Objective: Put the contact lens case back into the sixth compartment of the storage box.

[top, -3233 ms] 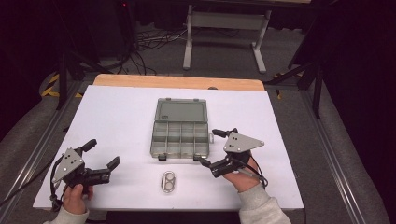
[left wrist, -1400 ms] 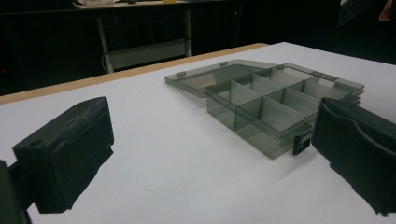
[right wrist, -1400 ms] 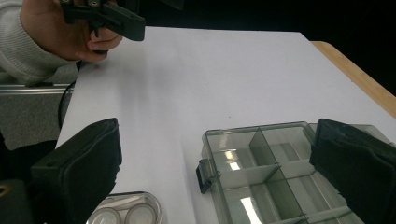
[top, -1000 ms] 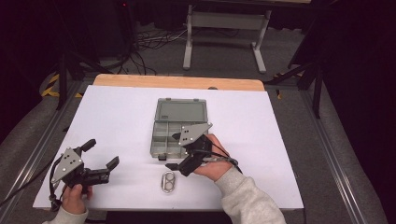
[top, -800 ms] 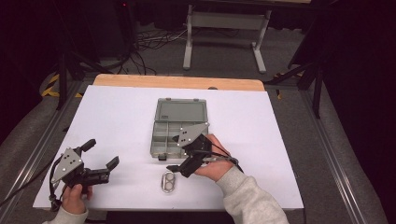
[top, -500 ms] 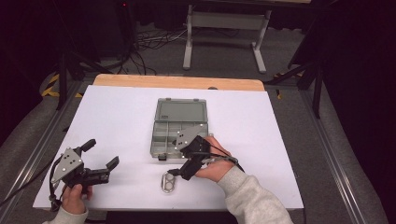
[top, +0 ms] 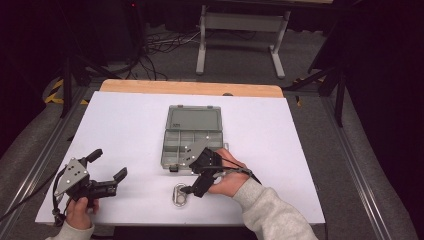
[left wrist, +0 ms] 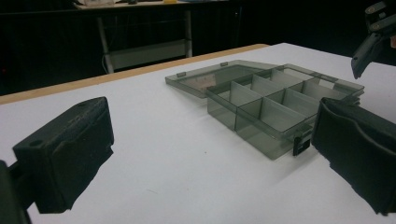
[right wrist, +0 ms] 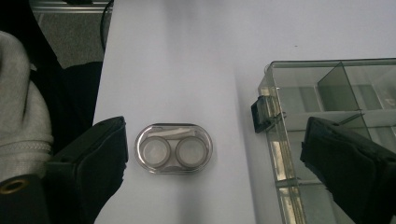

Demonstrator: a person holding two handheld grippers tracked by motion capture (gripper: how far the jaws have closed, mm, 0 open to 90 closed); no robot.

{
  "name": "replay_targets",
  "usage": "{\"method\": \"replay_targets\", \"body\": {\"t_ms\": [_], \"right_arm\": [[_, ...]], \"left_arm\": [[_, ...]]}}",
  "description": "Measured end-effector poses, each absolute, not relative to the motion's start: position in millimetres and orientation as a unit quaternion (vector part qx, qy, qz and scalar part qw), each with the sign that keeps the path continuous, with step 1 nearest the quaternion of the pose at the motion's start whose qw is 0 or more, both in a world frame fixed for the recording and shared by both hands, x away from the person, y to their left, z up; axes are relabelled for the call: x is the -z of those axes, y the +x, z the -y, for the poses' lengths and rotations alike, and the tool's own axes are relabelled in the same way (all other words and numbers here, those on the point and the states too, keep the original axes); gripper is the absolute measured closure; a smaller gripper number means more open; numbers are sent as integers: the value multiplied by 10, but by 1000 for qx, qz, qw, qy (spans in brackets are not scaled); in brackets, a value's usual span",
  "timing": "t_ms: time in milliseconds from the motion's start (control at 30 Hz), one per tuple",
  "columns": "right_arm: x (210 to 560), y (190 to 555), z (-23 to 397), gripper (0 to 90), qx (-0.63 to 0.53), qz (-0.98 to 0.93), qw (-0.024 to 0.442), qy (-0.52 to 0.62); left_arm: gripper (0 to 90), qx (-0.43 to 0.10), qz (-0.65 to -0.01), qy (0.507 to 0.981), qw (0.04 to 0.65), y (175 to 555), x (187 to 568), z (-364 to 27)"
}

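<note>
While no legible writing shows on any item, the white table (top: 125, 125) has a wooden far edge, with dark floor and cables beyond. Right gripper (top: 192, 189) hangs over the small oval clear case (right wrist: 173, 148), jaws just narrowed but apart, astride it without contact. Open compartment box (top: 192, 135) lies just beyond the case. Left gripper (top: 107, 165) rests wide open, empty.

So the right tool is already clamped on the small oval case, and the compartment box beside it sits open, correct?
Not clamped. In the right gripper view the right tool hangs open over the small oval case, its jaws apart and touching nothing; the case lies free on the table. The compartment box beside it does sit open.
</note>
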State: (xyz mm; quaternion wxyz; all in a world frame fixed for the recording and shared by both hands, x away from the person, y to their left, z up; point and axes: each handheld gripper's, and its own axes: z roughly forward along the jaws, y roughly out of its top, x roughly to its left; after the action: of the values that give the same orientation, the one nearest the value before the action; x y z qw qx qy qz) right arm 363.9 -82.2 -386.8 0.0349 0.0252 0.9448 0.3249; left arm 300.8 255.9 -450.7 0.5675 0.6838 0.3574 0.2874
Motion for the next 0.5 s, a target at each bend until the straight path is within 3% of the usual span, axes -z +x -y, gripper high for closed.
{"method": "replay_targets", "body": {"t_ms": [500], "right_arm": [[3970, 3588, 746, 83, -278, -960, 28, 16]], "left_arm": [[0, -288, -357, 684, 568, 3007, 4509, -2557]]}}
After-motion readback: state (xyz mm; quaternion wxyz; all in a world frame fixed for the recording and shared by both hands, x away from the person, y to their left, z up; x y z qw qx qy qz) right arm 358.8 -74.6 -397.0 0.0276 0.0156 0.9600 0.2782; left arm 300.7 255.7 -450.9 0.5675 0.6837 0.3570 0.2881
